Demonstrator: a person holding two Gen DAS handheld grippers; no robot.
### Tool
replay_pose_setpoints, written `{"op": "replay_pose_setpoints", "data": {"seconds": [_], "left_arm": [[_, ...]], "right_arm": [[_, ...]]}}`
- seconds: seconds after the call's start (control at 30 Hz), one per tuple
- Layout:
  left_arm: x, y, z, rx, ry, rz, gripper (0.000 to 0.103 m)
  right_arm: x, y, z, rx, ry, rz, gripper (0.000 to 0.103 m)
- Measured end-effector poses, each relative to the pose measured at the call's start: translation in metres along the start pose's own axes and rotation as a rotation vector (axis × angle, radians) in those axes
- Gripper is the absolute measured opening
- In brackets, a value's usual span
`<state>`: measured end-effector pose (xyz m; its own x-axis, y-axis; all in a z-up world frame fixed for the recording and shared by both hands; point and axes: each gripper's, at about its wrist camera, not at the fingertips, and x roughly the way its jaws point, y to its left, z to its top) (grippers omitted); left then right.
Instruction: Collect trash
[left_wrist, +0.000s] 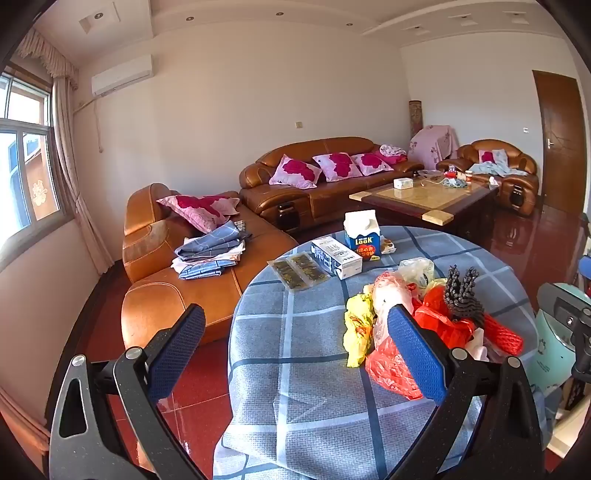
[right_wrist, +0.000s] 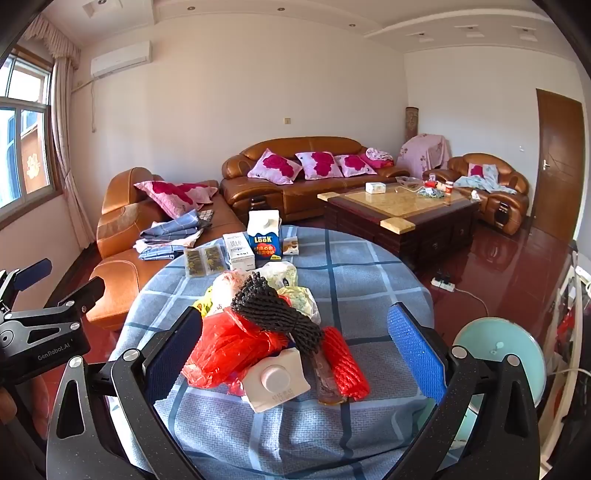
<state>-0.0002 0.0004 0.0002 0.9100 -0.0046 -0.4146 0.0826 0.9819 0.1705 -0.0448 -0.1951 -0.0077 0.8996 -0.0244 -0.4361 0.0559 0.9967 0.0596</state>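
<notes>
A heap of trash lies on the round table with the blue checked cloth (right_wrist: 369, 258). It holds a red plastic bag (right_wrist: 229, 347), a black foam net (right_wrist: 273, 310), a red foam net (right_wrist: 345, 365), a crushed white carton (right_wrist: 275, 380) and a yellow bag (left_wrist: 356, 332). My right gripper (right_wrist: 295, 354) is open wide, with the near end of the heap between its blue pads, which do not press on it. My left gripper (left_wrist: 295, 350) is open over the cloth (left_wrist: 295, 369), the heap by its right finger (left_wrist: 413, 354). It also shows in the right wrist view as the left gripper (right_wrist: 48, 291).
At the table's far edge stand a blue milk carton (left_wrist: 362, 236), a white box (left_wrist: 336, 256) and two seaweed packets (left_wrist: 299, 271). A mint-green round container (right_wrist: 498, 354) stands right of the table. Brown leather sofas (left_wrist: 192, 288), a coffee table (right_wrist: 399, 206) and a power strip (right_wrist: 443, 284) lie beyond.
</notes>
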Motion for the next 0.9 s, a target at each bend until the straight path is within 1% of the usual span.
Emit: {"op": "replay_pose_setpoints", "data": {"seconds": [0.9], "left_arm": [[0.0006, 0.0000, 0.0016, 0.000, 0.000, 0.005, 0.097]], "right_arm": [[0.0003, -0.0019, 0.0000, 0.002, -0.003, 0.000, 0.099]]}}
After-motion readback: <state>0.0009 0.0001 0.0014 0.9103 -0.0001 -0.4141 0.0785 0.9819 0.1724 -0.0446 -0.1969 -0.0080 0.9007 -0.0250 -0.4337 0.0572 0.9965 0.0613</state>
